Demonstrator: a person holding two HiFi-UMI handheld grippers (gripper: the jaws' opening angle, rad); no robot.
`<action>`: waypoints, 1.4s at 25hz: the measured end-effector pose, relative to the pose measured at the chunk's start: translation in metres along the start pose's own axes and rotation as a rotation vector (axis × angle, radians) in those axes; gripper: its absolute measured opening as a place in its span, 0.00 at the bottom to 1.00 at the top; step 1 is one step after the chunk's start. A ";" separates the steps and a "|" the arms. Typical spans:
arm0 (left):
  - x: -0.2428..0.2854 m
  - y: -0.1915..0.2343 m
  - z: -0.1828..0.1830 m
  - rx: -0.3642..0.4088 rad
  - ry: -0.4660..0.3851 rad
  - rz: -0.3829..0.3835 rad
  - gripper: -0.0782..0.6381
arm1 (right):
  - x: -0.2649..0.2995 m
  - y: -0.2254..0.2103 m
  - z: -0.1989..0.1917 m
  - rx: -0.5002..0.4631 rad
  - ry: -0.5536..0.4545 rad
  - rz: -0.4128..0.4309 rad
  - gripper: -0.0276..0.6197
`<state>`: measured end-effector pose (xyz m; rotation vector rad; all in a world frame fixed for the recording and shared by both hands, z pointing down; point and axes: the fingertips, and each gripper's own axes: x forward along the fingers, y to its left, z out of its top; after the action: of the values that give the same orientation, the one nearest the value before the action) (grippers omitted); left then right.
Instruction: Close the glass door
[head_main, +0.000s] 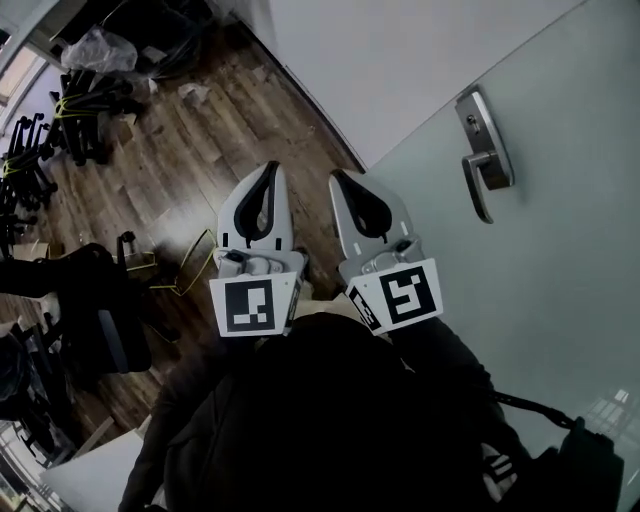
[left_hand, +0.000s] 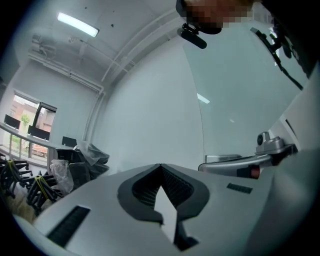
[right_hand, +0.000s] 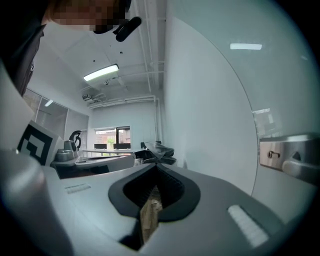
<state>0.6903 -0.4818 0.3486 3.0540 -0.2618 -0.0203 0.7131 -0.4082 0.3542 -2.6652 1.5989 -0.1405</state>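
The frosted glass door (head_main: 560, 260) fills the right of the head view, with its metal lever handle (head_main: 485, 155) on a plate. Its edge meets the white wall (head_main: 400, 60). Both grippers are held side by side in front of me, left of the handle and apart from it. My left gripper (head_main: 268, 168) is shut with nothing in it. My right gripper (head_main: 339, 177) is also shut and empty, close to the door's edge. In the right gripper view the handle (right_hand: 292, 161) sits at the far right on the door (right_hand: 280, 90), beside the gripper (right_hand: 156, 167).
Wooden floor (head_main: 190, 160) lies to the left, with black office chairs (head_main: 40, 150) and a bagged heap (head_main: 98, 48) at the far left. A dark chair (head_main: 95, 310) and yellow cable (head_main: 190, 265) are near my left side. Chairs and bags (left_hand: 65, 170) show low in the left gripper view.
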 end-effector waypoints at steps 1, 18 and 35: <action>0.008 -0.006 0.004 -0.002 -0.018 -0.026 0.10 | 0.001 -0.006 0.004 -0.005 -0.006 -0.015 0.05; 0.121 -0.143 0.041 -0.017 -0.104 -0.219 0.10 | -0.057 -0.139 0.092 -0.122 -0.088 -0.154 0.08; 0.147 -0.245 0.044 0.051 -0.070 -0.408 0.10 | -0.119 -0.195 0.052 -0.171 0.036 -0.256 0.14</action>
<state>0.8760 -0.2694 0.2845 3.1010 0.3646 -0.1456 0.8340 -0.2122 0.3095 -3.0077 1.3266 -0.0600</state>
